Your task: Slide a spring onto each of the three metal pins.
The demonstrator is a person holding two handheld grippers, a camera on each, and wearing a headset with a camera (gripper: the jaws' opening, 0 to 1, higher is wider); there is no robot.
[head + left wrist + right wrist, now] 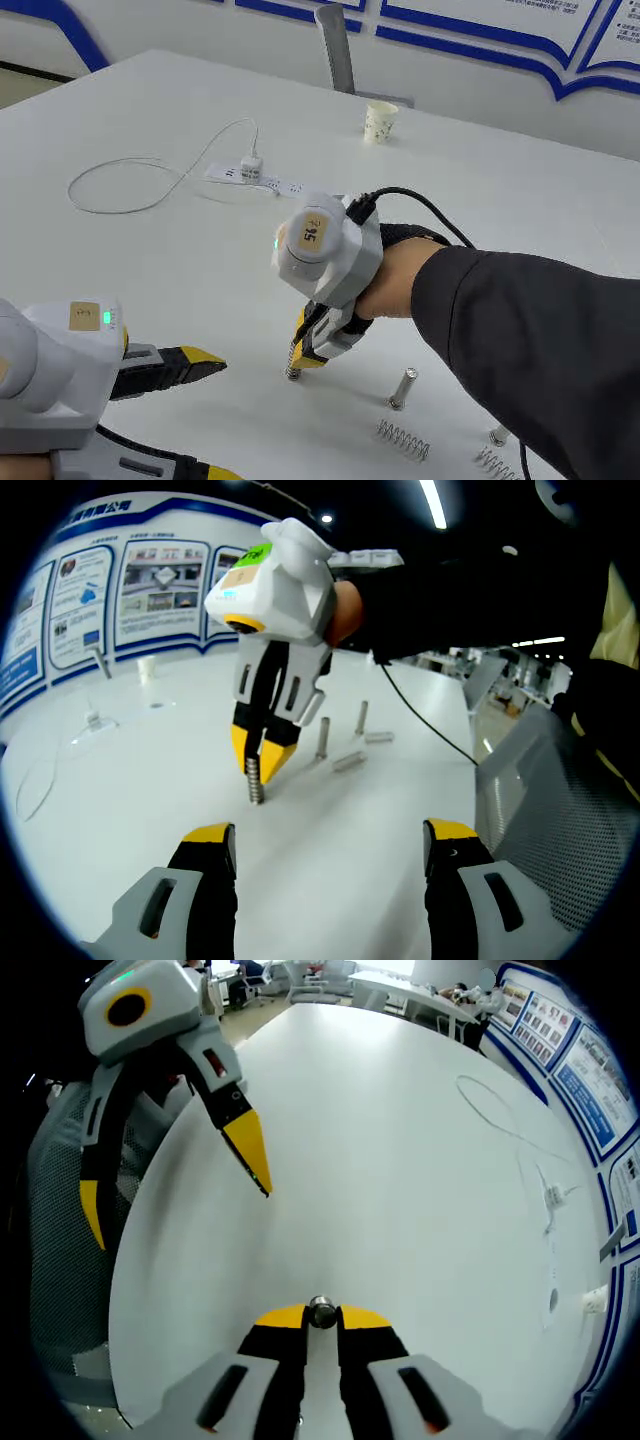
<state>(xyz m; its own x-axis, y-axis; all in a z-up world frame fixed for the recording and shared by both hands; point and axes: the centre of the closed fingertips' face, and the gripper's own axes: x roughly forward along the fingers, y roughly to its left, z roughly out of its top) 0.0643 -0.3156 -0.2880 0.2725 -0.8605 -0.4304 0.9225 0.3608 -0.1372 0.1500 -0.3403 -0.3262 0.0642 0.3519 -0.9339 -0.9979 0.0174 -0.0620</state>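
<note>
Our right gripper (297, 361) is clamped on a coiled steel spring (256, 782), which sits over an upright silver metal pin (321, 1311) on the white bench (200, 270). Our left gripper (330, 842) hangs nearby, jaws spread, holding nothing.

Three metal pins stand on the table (120, 300): one pin (292, 374) under the right hand-held gripper (298, 362), a second pin (402, 388) and a third pin (498, 435) beside it. There are three springs: one spring (256, 780) at that gripper's tips, a loose spring (402, 440) and another loose spring (492, 462) near it. Counting the left hand-held gripper (330, 832), there are two grippers. One paper cup (380, 122) and one power strip (255, 178) lie beyond it.
</note>
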